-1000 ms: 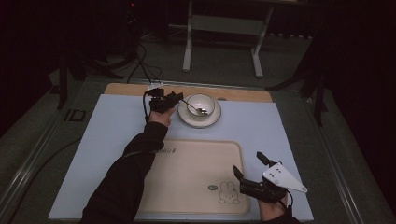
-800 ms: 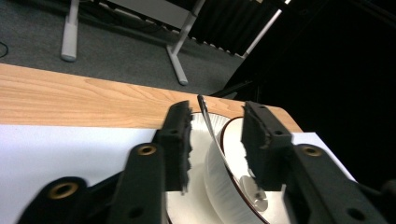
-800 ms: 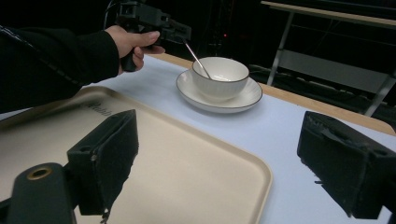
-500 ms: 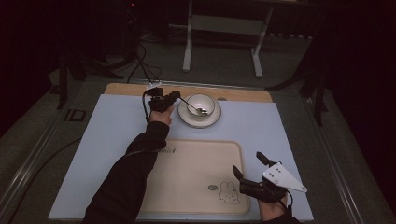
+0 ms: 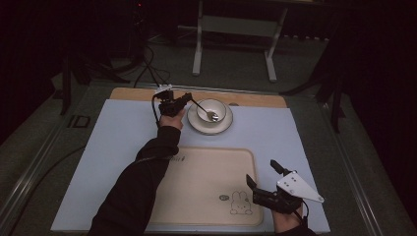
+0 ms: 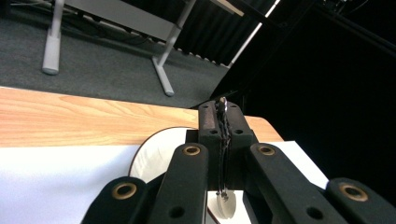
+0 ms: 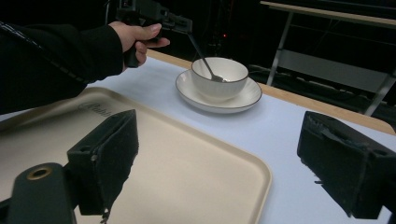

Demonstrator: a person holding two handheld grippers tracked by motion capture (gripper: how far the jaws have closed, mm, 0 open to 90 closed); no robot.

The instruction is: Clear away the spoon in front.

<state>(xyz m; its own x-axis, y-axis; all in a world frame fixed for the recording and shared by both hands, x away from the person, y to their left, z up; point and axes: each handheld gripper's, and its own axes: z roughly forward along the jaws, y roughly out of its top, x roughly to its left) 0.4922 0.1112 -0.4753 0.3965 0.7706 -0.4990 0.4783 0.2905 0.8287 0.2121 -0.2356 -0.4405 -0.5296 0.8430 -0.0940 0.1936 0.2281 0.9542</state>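
Glossy ceramic bowl [image 5: 211, 110], metal spoon [image 5: 202, 108]

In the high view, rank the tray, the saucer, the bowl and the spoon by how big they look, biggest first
1. tray, by far the largest.
2. saucer, under the bowl and wider.
3. bowl.
4. spoon, thin, held by the left gripper.

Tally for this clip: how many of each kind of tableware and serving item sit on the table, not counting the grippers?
Bowl: 1
Saucer: 1
Spoon: 1, held by the left gripper
Tray: 1
Total: 4
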